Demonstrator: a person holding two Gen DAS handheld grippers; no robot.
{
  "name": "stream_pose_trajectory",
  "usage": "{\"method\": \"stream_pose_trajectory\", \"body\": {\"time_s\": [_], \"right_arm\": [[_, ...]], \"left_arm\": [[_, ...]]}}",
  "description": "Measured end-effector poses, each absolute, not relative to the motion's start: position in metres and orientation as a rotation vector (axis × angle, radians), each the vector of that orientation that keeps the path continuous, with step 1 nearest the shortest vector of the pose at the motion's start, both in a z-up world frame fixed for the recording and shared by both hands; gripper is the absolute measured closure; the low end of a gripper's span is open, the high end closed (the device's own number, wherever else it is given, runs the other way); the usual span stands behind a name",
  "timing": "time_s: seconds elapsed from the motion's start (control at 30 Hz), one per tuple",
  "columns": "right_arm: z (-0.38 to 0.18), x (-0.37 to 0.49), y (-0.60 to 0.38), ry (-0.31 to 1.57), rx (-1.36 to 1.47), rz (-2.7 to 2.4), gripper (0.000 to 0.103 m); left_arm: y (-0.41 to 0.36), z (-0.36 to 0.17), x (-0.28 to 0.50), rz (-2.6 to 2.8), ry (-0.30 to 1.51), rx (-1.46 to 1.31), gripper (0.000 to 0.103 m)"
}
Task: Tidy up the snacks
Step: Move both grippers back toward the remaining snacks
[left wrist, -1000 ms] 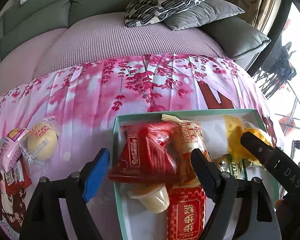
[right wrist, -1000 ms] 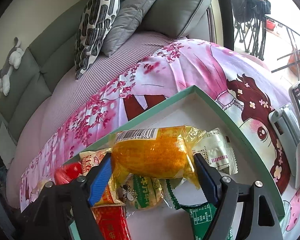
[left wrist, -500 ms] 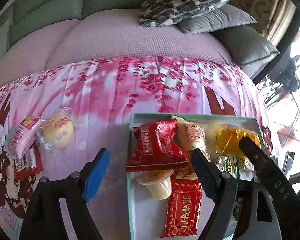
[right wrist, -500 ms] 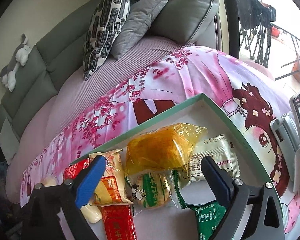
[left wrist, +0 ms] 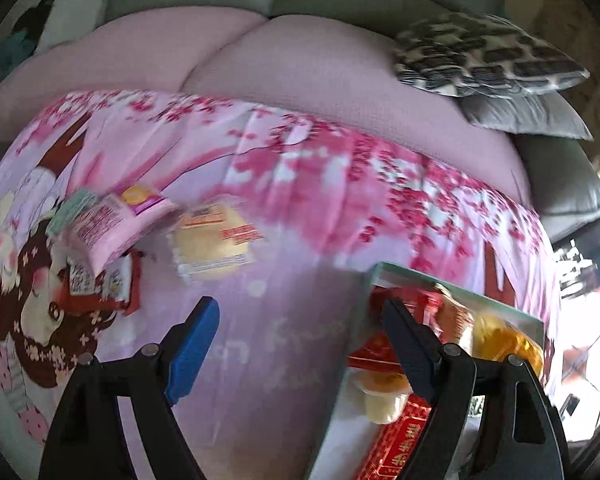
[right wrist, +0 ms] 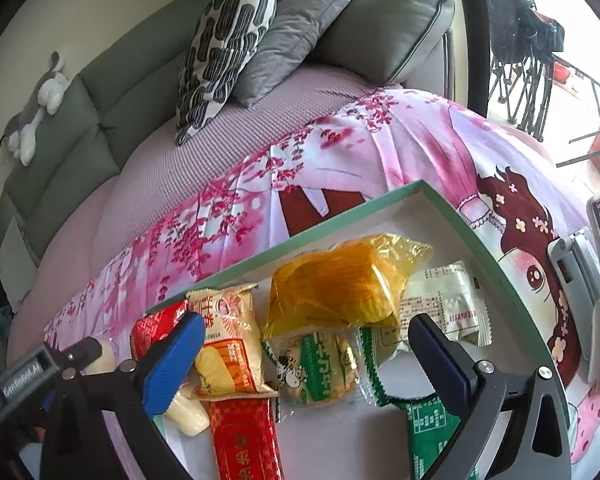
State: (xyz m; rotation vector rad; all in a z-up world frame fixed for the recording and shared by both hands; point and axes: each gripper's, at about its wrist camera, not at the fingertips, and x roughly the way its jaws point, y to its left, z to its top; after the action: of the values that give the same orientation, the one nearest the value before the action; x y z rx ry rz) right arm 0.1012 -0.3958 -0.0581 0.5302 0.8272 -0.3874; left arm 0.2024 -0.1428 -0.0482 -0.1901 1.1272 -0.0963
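A green-rimmed white tray (right wrist: 332, 220) holds several snacks: an orange wrapped cake (right wrist: 336, 284), a yellow packet (right wrist: 224, 344), a green-and-white packet (right wrist: 320, 364), a white sachet (right wrist: 444, 304) and red packets (right wrist: 244, 436). My right gripper (right wrist: 304, 352) is open and empty above them. My left gripper (left wrist: 296, 340) is open and empty over the pink blanket, left of the tray (left wrist: 452, 280). A yellow wrapped bun (left wrist: 212, 240), a pink packet (left wrist: 108, 228) and a red packet (left wrist: 100, 284) lie loose at the left.
The pink blossom blanket (left wrist: 340, 184) covers a bed with a grey padded headboard (right wrist: 100, 100). Patterned and grey pillows (right wrist: 228, 40) lean at the back. A phone on a holder (right wrist: 596, 272) stands right of the tray.
My right gripper let go of the orange cake, which now lies in the tray, and drew back. My left gripper swung left off the tray toward the loose snacks.
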Motion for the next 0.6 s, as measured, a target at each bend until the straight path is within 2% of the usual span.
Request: {"method": "stream_pose_trajectory", "body": {"time_s": [0.2, 0.27, 0.6], "right_arm": [[-0.058, 0.103, -0.391, 0.829, 0.516, -0.377, 0.000], [-0.058, 0.103, -0.391, 0.827, 0.514, -0.379, 0.000], [-0.058, 0.103, -0.391, 0.816, 0.520, -0.390, 0.000]], "left_arm": [[-0.141, -0.058, 0.203, -0.089, 1.159, -0.210, 0.018], [-0.141, -0.060, 0.204, -0.095, 1.161, -0.212, 0.009], [-0.142, -0.064, 0.202, -0.095, 1.165, -0.227, 0.006]]}}
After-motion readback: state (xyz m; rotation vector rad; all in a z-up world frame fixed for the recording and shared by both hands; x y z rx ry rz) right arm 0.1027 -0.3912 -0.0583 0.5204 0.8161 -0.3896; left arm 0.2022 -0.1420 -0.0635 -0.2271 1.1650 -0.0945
